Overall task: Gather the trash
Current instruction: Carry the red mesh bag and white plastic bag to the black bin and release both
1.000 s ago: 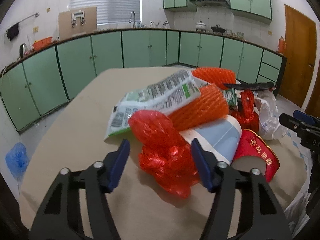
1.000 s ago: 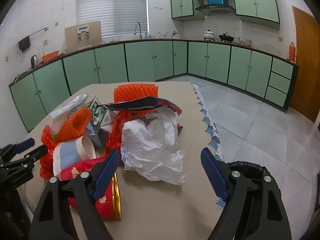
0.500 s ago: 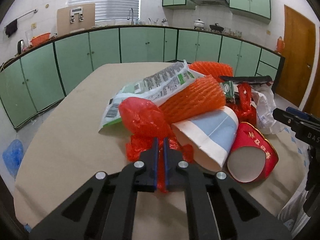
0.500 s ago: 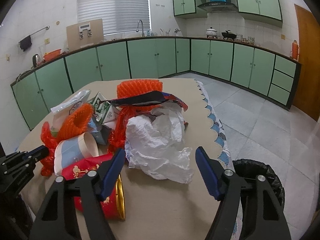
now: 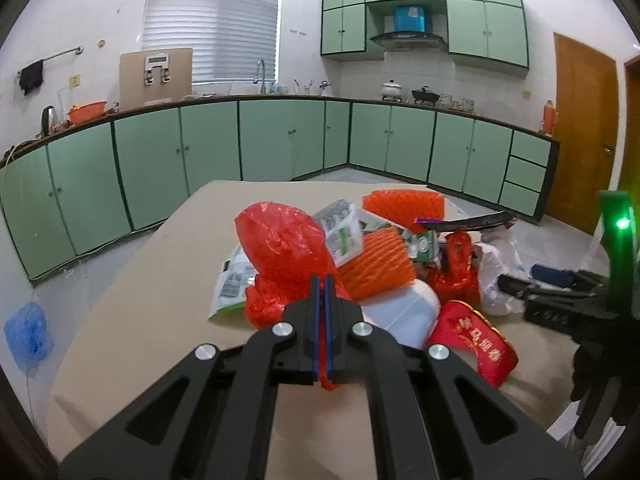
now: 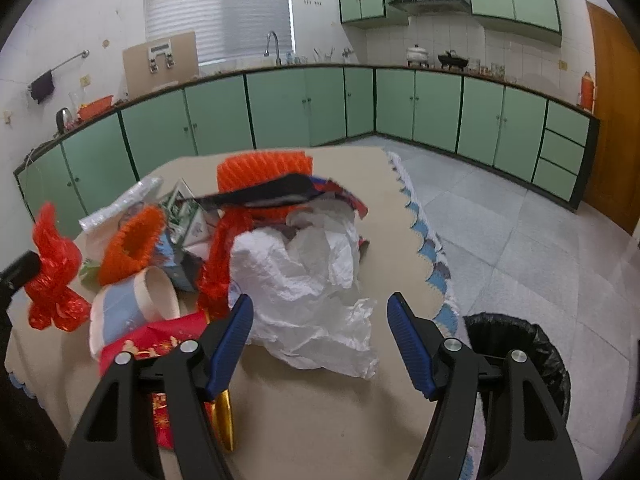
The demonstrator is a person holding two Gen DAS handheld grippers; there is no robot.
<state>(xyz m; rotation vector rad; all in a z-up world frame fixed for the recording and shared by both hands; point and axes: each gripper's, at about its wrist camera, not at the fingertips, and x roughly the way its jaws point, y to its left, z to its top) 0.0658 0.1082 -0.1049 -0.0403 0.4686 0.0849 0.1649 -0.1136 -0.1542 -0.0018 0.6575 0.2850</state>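
Observation:
A heap of trash lies on the beige table [image 5: 160, 280]. My left gripper [image 5: 321, 286] is shut on a red plastic bag [image 5: 280, 240] and holds it lifted above the table; the bag also shows at the left of the right wrist view [image 6: 54, 272]. My right gripper [image 6: 320, 320] is open, its jaws either side of crumpled white paper [image 6: 308, 280]. The heap holds orange foam netting [image 5: 376, 264], a pale blue paper cup [image 6: 128, 312], a red gold-lettered cup [image 5: 476, 348] and a green-and-white wrapper [image 5: 344, 232].
A bin lined with a black bag [image 6: 520, 352] stands on the floor at the table's right edge. Green cabinets [image 5: 280, 140] run along the far walls. A blue bag [image 5: 28, 336] lies on the floor at left. A wooden door [image 5: 584, 128] is at right.
My left gripper closed on the red plastic bag and lifted it off the table. My right gripper moved closer over the white paper, still open.

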